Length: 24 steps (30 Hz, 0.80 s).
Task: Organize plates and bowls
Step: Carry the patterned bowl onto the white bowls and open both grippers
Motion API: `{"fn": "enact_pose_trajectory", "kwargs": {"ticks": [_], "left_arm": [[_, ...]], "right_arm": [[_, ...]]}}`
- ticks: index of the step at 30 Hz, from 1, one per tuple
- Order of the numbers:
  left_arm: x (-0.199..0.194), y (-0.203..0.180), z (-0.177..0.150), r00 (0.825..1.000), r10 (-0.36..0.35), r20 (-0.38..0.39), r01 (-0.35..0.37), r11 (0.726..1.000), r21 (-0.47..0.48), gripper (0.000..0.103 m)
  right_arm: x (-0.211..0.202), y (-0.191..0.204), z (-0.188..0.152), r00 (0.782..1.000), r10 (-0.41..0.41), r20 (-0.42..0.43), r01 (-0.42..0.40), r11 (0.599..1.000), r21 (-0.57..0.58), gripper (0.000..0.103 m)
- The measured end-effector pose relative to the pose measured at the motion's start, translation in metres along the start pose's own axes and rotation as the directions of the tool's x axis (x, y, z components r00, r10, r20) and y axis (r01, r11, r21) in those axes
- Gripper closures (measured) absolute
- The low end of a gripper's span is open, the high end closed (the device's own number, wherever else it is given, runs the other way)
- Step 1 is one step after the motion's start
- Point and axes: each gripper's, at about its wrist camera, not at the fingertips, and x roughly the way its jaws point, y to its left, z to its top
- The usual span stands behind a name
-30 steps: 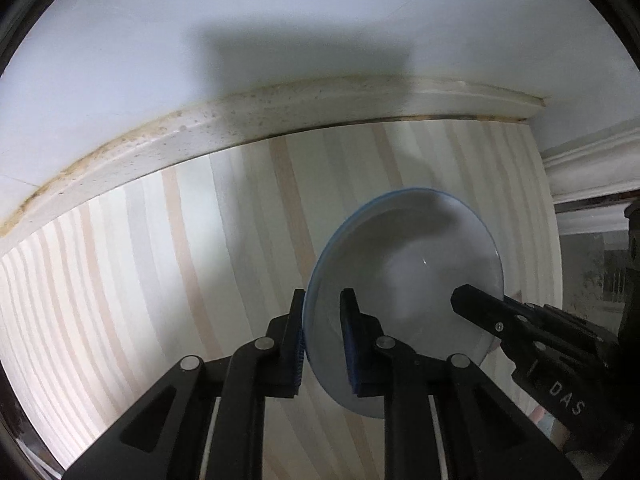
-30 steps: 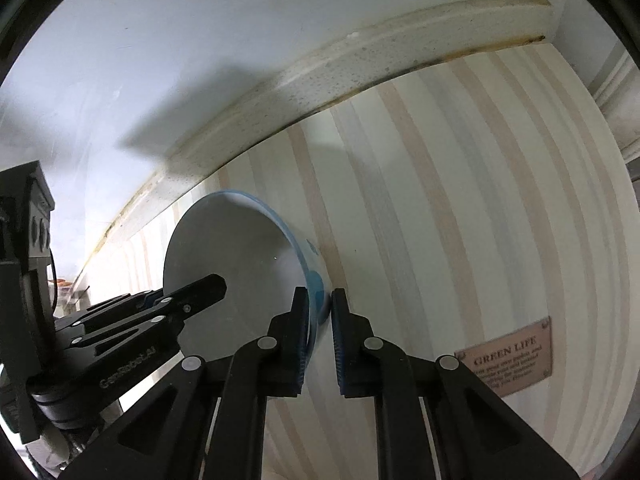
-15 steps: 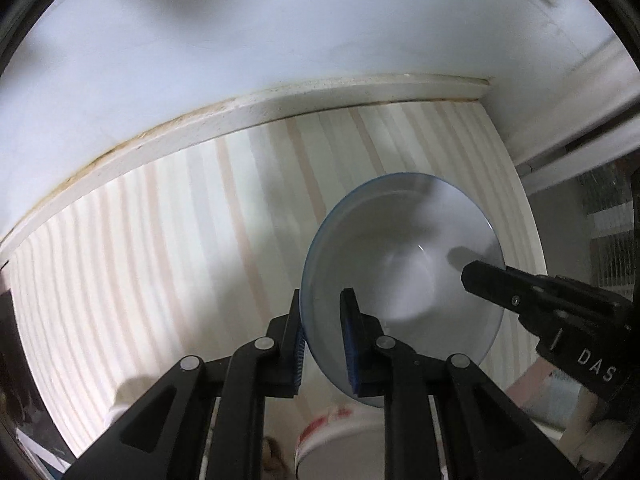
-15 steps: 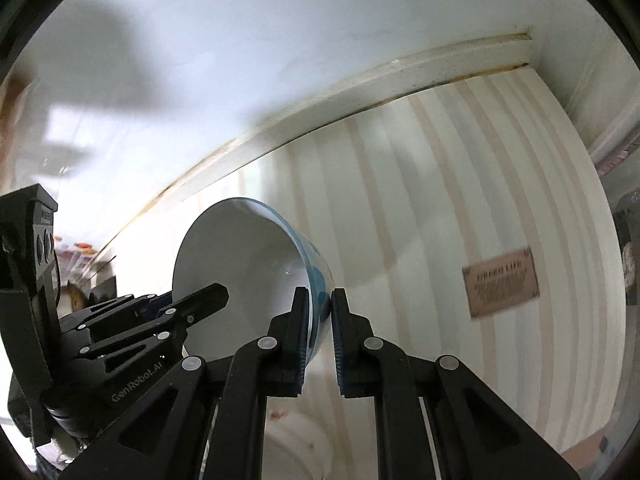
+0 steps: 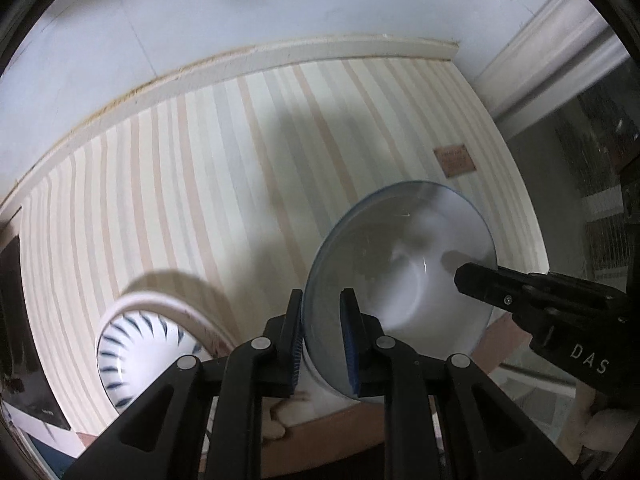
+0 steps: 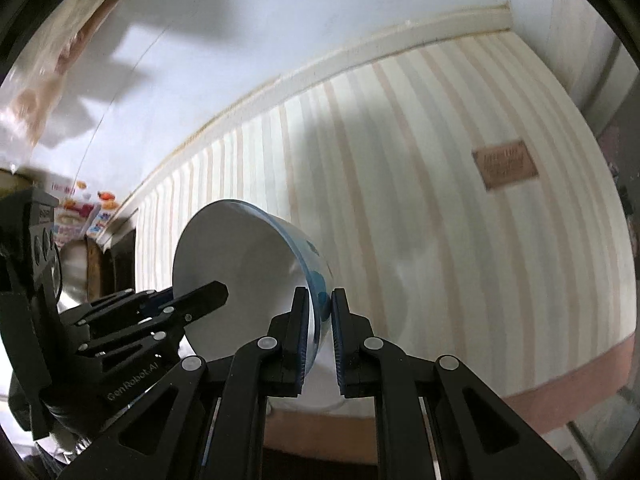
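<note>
A white bowl with a blue rim (image 5: 404, 264) hangs above the striped mat (image 5: 200, 184), held from both sides. My left gripper (image 5: 322, 336) is shut on its near rim, and the right gripper (image 5: 516, 296) reaches in from the right edge of that view. In the right wrist view the same bowl (image 6: 240, 268) is tilted with its blue-patterned outside toward me; my right gripper (image 6: 320, 332) is shut on its rim, and the left gripper (image 6: 160, 312) grips the opposite side. A second bowl with blue dashes (image 5: 140, 344) sits on the mat at lower left.
The striped mat (image 6: 420, 200) has a brown label (image 6: 504, 168) and ends at a cream ledge (image 5: 304, 54) against a white wall. A dark object (image 5: 20, 320) lies at the mat's left edge. Colourful packaging (image 6: 80, 208) and a metal vessel (image 6: 74, 268) sit far left.
Both grippers have lifted the bowl and drawn back from the wall, so more of the mat shows. The dashed bowl and the brown label have come into the left wrist view.
</note>
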Motion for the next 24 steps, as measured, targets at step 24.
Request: {"fn": "enact_pose_trajectory", "kwargs": {"ticks": [24], "left_arm": [[0.052,-0.007,-0.030,0.992,0.043,-0.116,-0.041,0.999,0.018,0.087]], "right_arm": [[0.048,-0.028,-0.052,0.994,-0.031,-0.105,0.038,0.997,0.068,0.090]]}}
